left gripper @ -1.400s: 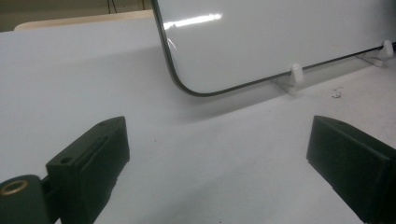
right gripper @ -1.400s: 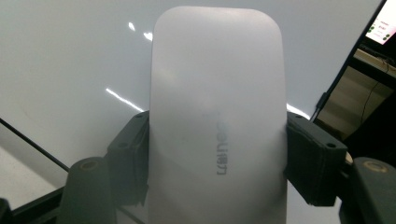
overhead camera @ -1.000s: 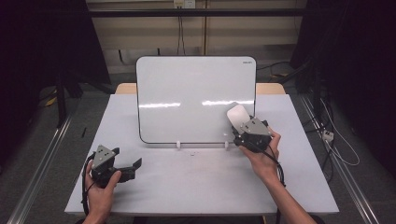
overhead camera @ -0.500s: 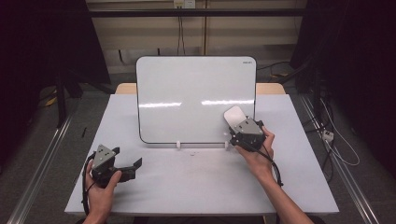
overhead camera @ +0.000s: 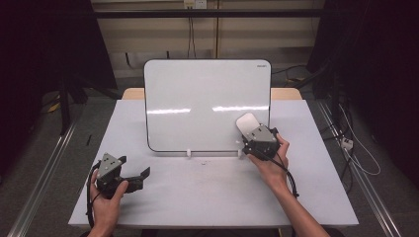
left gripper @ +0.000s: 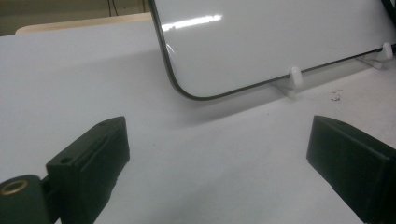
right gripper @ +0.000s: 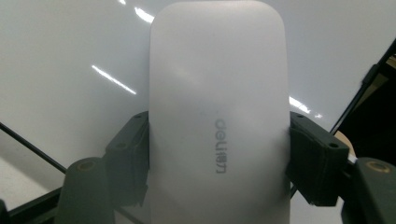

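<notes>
A white whiteboard (overhead camera: 207, 98) stands upright on small white feet in the middle of the table. My right gripper (overhead camera: 248, 132) is at the board's lower right corner, shut on a white eraser (overhead camera: 246, 122) that lies against the board face. In the right gripper view the eraser (right gripper: 217, 116) bears grey lettering, and both black pads (right gripper: 128, 158) press on its sides. The jaws have just eased open a little, with the eraser still held between them. My left gripper (overhead camera: 140, 177) rests open at the table's front left, with nothing between its fingers (left gripper: 93, 161).
The white table (overhead camera: 207, 197) has bare room in front of the board. One of the board's feet (left gripper: 294, 77) and a few dark specks (left gripper: 335, 97) lie ahead of the left gripper. Metal rails run along the floor on both sides.
My right gripper has slid a little to the left along the board with the eraser. The left gripper has stayed put.
</notes>
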Motion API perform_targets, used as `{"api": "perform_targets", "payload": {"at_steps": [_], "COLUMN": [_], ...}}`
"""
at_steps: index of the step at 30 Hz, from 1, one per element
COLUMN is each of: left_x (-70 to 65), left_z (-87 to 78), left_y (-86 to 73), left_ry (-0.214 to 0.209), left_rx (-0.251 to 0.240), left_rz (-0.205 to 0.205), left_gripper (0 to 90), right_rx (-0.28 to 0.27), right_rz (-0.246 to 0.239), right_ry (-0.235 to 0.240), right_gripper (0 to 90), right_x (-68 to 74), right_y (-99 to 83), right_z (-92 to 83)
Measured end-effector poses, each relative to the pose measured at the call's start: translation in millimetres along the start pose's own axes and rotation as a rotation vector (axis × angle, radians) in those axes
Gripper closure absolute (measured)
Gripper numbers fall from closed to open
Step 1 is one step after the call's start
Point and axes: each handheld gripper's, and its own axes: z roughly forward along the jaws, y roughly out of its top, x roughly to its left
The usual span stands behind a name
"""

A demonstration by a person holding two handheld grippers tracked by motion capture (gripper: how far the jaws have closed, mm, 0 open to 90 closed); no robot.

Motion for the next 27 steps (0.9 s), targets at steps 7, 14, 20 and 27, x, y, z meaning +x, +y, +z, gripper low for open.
{"api": "perform_targets", "payload": {"at_steps": [7,14,20,27], "left_x": [-2.4,-0.9,-0.7,0.6], "left_z": [3.8,2.7,1.5,3.9], "left_y": [-0.1,-0.3,-1.5,-2.9], "left_ry": [-0.002,-0.001,-0.007,-0.015], "left_rx": [0.01,0.01,0.013,0.012], "left_rz": [0.001,0.003,0.012,-0.005], "left_gripper": [5.9,5.9,5.9,5.9], "right_rx": [0.004,-0.005,-0.024,-0.038], "right_rz": [0.087,0.11,0.126,0.196], "right_ry": [0.068,0.094,0.123,0.174], "right_gripper": [18.3,10.9,7.5,4.8], "right_x": [-6.6,-6.3,-7.3,-14.0], "right_y": [-3.6,-2.7,0.9,0.5], "right_z": [0.1,-0.6,-6.2,-10.5]}}
